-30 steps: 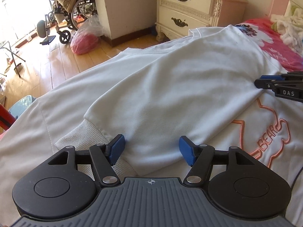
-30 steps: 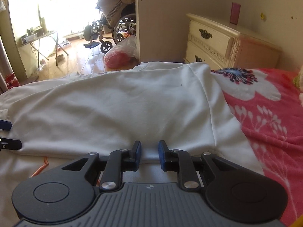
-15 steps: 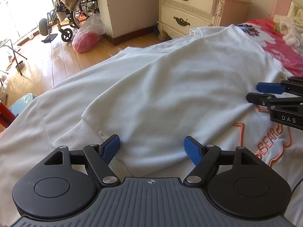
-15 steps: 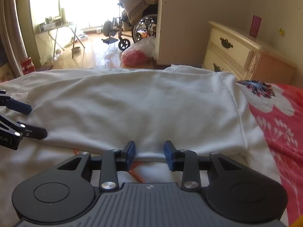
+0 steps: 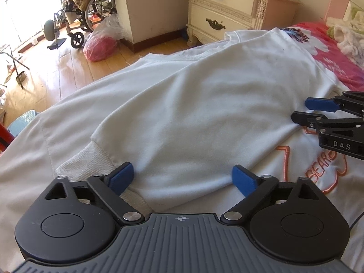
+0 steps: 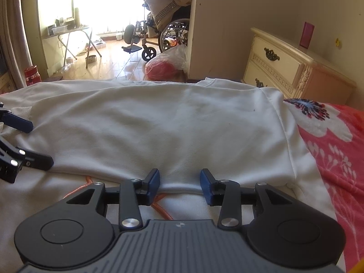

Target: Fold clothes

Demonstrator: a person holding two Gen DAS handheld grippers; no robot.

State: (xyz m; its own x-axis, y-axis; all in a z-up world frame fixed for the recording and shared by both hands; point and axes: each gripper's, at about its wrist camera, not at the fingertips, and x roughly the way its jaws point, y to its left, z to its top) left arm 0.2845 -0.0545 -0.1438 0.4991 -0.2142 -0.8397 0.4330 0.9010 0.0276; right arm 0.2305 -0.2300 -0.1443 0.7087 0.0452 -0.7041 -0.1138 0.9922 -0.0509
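Note:
A white sweatshirt (image 5: 193,104) with an orange embroidered print (image 5: 323,166) lies spread on the bed, one sleeve folded across its front. My left gripper (image 5: 182,177) hovers at the sleeve's ribbed cuff (image 5: 88,161); its jaws are opening wide, and the sleeve's edge lies loose between the blue pads. My right gripper (image 6: 179,182) sits at the folded sleeve's lower edge (image 6: 182,185), jaws also opening, pads apart from the cloth. Each gripper shows in the other's view: the right gripper (image 5: 318,111) at the right edge, the left gripper (image 6: 22,141) at the left edge.
A red floral bedspread (image 6: 336,150) lies to the right of the sweatshirt. Beyond the bed stand a cream nightstand (image 5: 229,6), a wall corner, a red plastic bag (image 5: 100,45) and a wheelchair (image 5: 77,16) on the wooden floor.
Both grippers have opened and let go of the sleeve, which now lies flat across the sweatshirt. The right gripper drew back a little from the fold.

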